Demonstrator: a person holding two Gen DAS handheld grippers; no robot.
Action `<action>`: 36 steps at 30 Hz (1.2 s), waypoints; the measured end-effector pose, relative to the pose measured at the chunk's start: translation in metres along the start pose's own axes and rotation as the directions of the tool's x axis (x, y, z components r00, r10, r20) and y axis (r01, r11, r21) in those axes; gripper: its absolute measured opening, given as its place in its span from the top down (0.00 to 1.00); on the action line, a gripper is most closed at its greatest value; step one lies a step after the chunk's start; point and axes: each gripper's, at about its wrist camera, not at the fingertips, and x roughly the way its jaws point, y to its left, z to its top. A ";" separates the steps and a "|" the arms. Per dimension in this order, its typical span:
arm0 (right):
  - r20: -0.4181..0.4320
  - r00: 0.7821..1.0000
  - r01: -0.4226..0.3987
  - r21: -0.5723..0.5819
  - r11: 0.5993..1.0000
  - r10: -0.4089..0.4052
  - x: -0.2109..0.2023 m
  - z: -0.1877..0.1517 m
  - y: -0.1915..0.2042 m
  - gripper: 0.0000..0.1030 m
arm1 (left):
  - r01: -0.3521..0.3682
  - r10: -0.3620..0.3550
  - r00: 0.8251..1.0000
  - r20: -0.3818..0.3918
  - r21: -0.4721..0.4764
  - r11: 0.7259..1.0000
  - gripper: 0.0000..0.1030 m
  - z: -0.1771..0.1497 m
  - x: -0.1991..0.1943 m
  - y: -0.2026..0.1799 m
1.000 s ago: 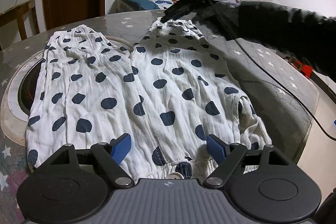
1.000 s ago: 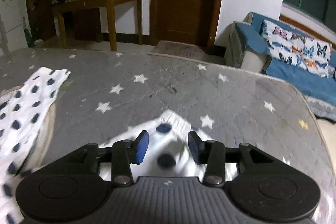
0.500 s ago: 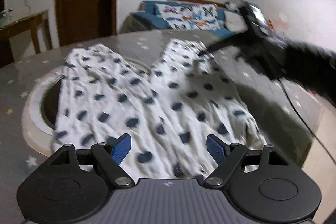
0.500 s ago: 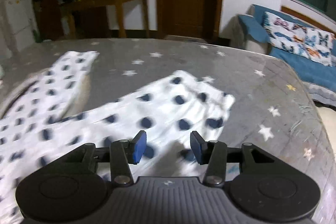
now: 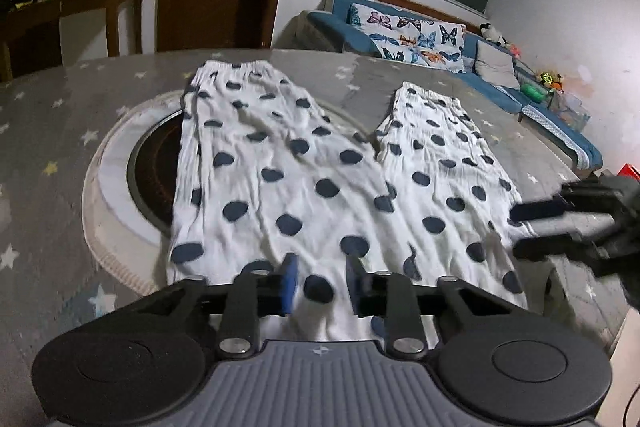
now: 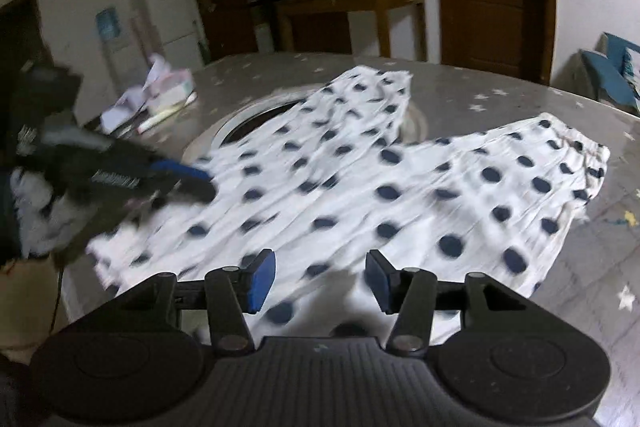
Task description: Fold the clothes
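Note:
White trousers with dark blue dots (image 5: 320, 167) lie flat on the grey star-patterned table cover, waist nearest me and both legs pointing away. My left gripper (image 5: 320, 285) hangs low over the waistband; its jaws are closing, and cloth lies between the blue pads, which stand a little apart. The right wrist view shows that gripper (image 6: 192, 183) blurred at the left edge of the trousers (image 6: 360, 187). My right gripper (image 6: 320, 279) hovers over the trousers' near side, jaws opening with nothing pinched. From the left wrist view it (image 5: 520, 229) stands at the trousers' right edge.
A round dark opening with a white ring (image 5: 120, 167) is set in the table under the left leg. Papers and a tissue pack (image 6: 160, 95) lie at the far left. The table edge (image 5: 580, 287) runs close on the right. A blue sofa (image 5: 420, 39) stands behind.
The left jaws have narrowed sharply over the waistband. The right gripper has swept back from the far cuff of the right leg to the near right edge, its jaws a little wider.

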 end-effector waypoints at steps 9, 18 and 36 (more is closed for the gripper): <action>-0.070 0.995 0.070 -0.071 0.995 -0.075 -0.007 -0.035 0.015 0.51 | -0.011 0.011 1.000 0.003 0.007 1.000 0.85 -0.019 -0.012 0.003; -0.109 0.991 0.071 -0.111 0.991 -0.084 -0.017 -0.038 0.017 0.52 | -0.022 0.022 1.000 0.004 0.013 1.000 0.86 -0.032 -0.021 -0.001; -0.074 0.996 0.045 -0.078 0.996 -0.051 -0.005 -0.032 0.026 0.51 | -0.062 0.062 0.998 0.003 0.061 0.996 0.84 -0.026 -0.024 -0.012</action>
